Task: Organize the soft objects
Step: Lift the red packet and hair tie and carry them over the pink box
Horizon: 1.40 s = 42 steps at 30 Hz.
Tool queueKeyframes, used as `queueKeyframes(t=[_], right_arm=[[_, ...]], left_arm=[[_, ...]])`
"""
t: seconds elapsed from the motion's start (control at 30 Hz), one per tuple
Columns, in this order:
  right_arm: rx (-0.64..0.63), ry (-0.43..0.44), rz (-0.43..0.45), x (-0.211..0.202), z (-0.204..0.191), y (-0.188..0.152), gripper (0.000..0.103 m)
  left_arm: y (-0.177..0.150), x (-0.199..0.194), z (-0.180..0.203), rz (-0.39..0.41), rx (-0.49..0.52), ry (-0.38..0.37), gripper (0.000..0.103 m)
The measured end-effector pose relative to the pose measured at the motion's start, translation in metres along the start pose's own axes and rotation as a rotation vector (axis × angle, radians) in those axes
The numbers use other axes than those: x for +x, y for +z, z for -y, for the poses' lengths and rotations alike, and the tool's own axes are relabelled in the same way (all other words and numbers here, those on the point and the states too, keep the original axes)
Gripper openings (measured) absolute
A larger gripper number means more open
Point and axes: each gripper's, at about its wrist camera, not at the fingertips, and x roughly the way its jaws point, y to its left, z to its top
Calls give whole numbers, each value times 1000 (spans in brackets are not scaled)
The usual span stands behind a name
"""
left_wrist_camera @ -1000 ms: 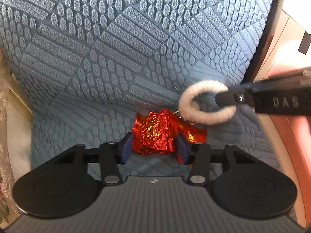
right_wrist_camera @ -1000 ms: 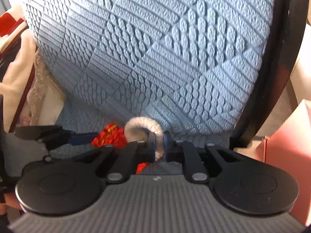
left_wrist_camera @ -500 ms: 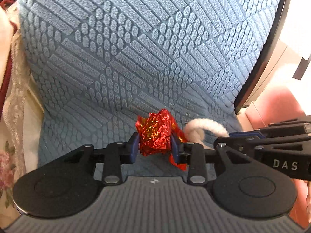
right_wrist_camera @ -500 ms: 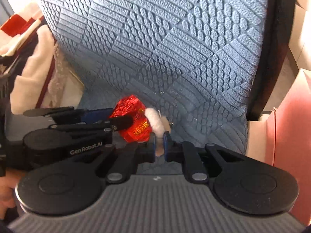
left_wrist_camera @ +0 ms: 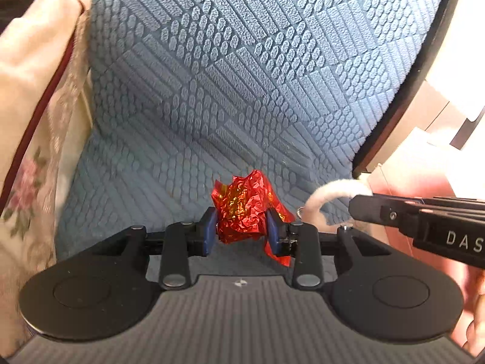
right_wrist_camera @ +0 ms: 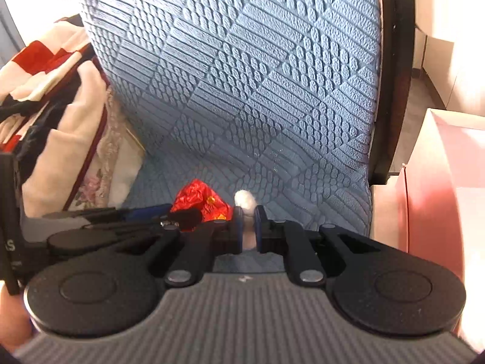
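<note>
My left gripper (left_wrist_camera: 242, 230) is shut on a crumpled red foil ornament (left_wrist_camera: 242, 209) and holds it above the blue chair seat (left_wrist_camera: 127, 188). The ornament also shows in the right wrist view (right_wrist_camera: 200, 200). My right gripper (right_wrist_camera: 248, 227) is shut on a white fluffy ring (right_wrist_camera: 246, 201), which is attached to the ornament. In the left wrist view the ring (left_wrist_camera: 327, 195) curves out to the right of the ornament, with the right gripper (left_wrist_camera: 359, 207) clamped on it. The two grippers are close together, side by side.
A blue textured chair back (left_wrist_camera: 257, 60) fills the view ahead, with a dark frame (right_wrist_camera: 394, 75) along its right edge. Floral and cream fabrics (left_wrist_camera: 27, 151) are piled at the left. A pink box (right_wrist_camera: 439, 188) stands at the right.
Both grippers have pulled back and up from the seat, carrying the ornament and ring. The right gripper has come down next to the left one.
</note>
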Motion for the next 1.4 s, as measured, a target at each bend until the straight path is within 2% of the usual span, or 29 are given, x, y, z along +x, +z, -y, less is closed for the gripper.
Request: queueKeyframes(t=[0.13,0.63,0.87,1.4], right_arm=[[-23,-41,17,-10,-4,-13,11],[16,-63,30,-62,-6,-59,11],[13,-65,26,-85,-8,-74,11],[-4,-60,-12,-109,-6,-92,11]], left_arm=[[-12,-14,-2,7,-15,-13,40],[-52,-69,5,38,-82,-52,40],[-68,-92,11,41,-62,-63,40],[-84,-115,17,-25,-112,-27,40]])
